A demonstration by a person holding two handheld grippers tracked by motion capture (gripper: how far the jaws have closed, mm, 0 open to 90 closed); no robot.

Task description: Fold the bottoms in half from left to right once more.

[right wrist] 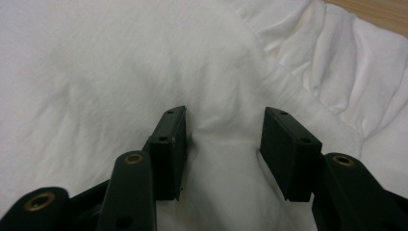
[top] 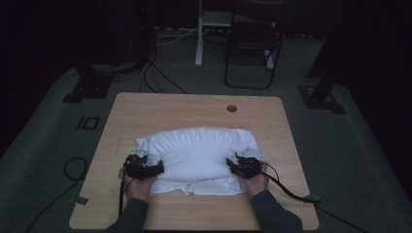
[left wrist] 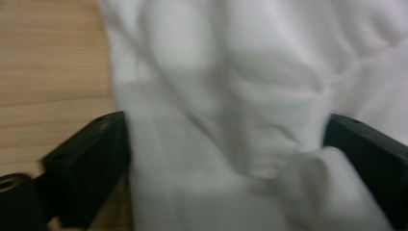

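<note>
We are seeing the wooden table (top: 145,109) bearing a white pillow in its white cover (top: 197,158), lying across the middle and nearer the person's edge, with loose cover fabric bunched along the near side. At the pillow's left end the left hand (top: 136,187) is holding the left gripper (top: 156,169), pointing inward at the pillow. In the left gripper view its jaws are standing wide, one at each side of the picture, with the white cloth (left wrist: 226,120) lying folded between them; the left jaw is sitting by the cloth's edge over bare table wood (left wrist: 48,62), and we cannot tell whether the pads are pressing. Moving right, the pillow's plump middle is sitting between the two grippers. At its right end the right hand (top: 256,183) is holding the right gripper (top: 232,166), also pointing inward. In the right gripper view (right wrist: 225,130) its jaws are standing about half apart, with a ridge of white fabric (right wrist: 226,144) rising between them; the left pad is touching the cloth, the right one is just beside it. A cable (top: 291,194) is trailing from the right gripper over the table's near right corner.
</note>
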